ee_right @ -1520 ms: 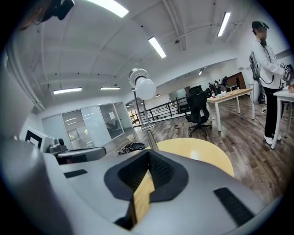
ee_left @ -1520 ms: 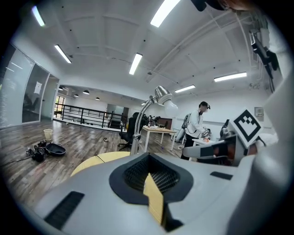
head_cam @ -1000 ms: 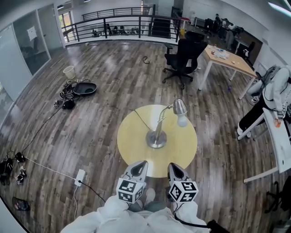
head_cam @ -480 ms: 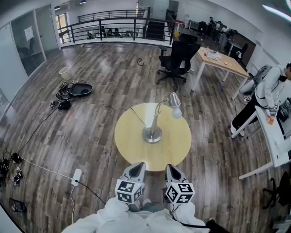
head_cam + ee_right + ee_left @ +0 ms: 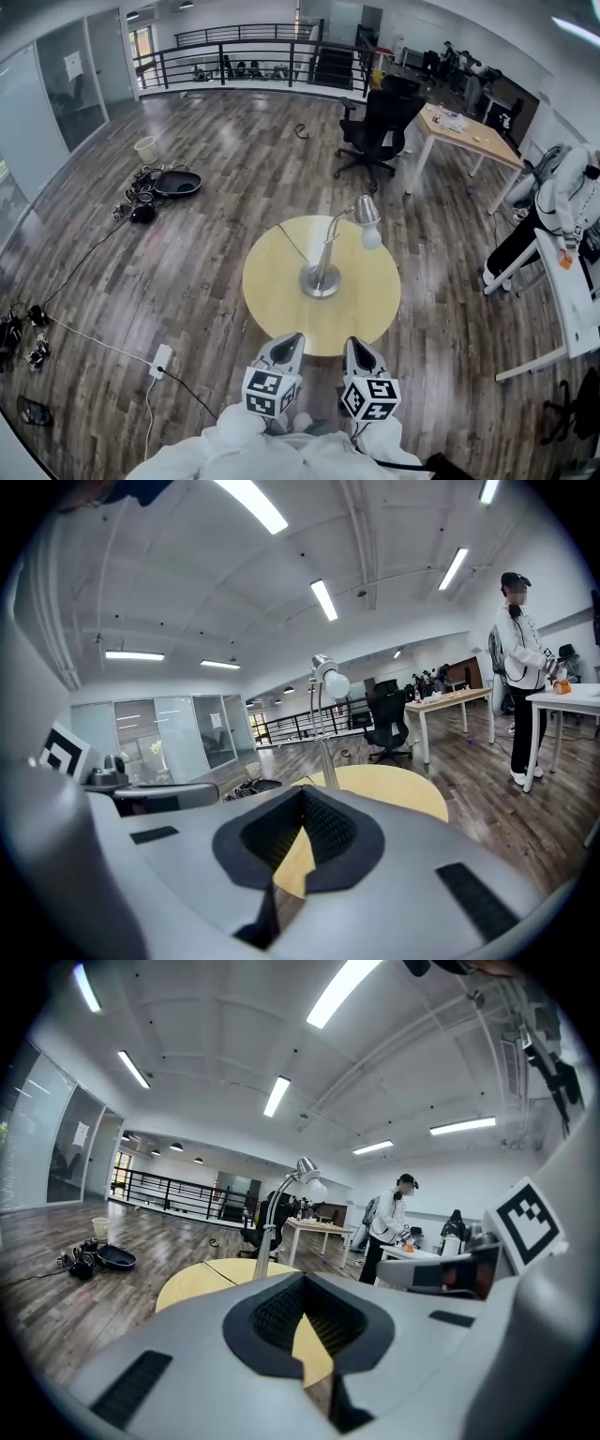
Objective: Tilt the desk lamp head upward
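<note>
A silver desk lamp (image 5: 325,260) stands on a round yellow table (image 5: 281,300), its round base near the middle. The lamp head (image 5: 367,217) with a white bulb points down and to the right. In the left gripper view the lamp (image 5: 281,1213) rises beyond the jaws; in the right gripper view the lamp (image 5: 323,714) stands ahead too. My left gripper (image 5: 286,347) and right gripper (image 5: 359,349) are held side by side at the table's near edge, well short of the lamp. Both are shut with nothing between the jaws.
A black office chair (image 5: 375,127) and a wooden desk (image 5: 469,127) stand behind the table. A person (image 5: 553,211) leans at a white desk (image 5: 572,291) on the right. Cables and a black pan (image 5: 173,181) lie on the floor at left; a power strip (image 5: 161,361) lies at near left.
The view has shifted a little between frames. Both grippers stay shut at the table's near edge, and the lamp has not moved.
</note>
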